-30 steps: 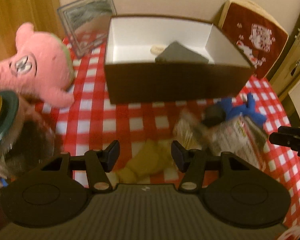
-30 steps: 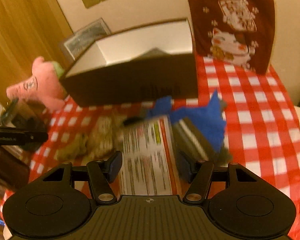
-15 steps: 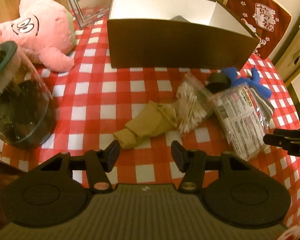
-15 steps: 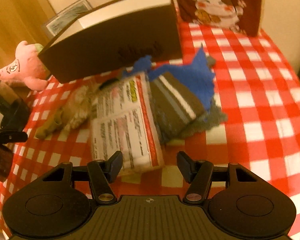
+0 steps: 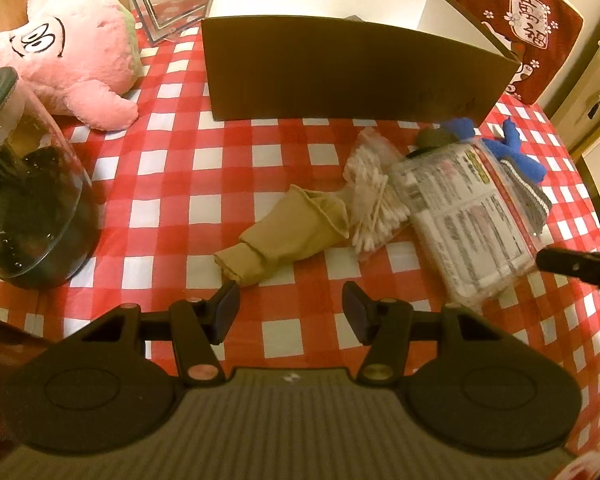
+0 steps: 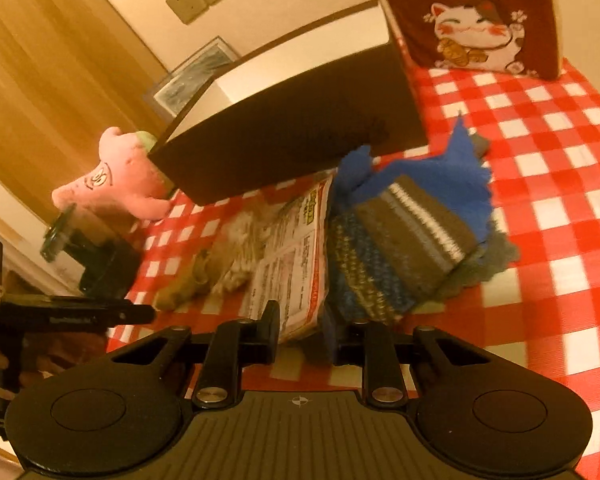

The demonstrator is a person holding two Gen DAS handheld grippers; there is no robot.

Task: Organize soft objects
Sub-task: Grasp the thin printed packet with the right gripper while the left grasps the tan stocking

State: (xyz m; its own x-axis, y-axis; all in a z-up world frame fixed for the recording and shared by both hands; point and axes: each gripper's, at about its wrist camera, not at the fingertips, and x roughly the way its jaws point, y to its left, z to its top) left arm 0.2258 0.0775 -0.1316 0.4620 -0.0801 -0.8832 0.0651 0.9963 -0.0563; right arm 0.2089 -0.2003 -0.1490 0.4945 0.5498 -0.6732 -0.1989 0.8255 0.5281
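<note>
Two grippers working over soft items on a checked bench (image 5: 172,216).

The left gripper (image 5: 290,306) is hovering with its jaws spread wide and empty, just short of a tan stocking (image 5: 284,236) lying beside a bag of cotton swabs (image 5: 374,200). The right gripper (image 6: 300,326) is closing on the near edge of a printed plastic packet (image 6: 296,268), which is lying against a striped knitted piece (image 6: 396,248) and a blue cloth (image 6: 456,164), all in front of the brown box (image 5: 352,72). A pink plush toy (image 5: 72,48) is resting at far left.
</note>
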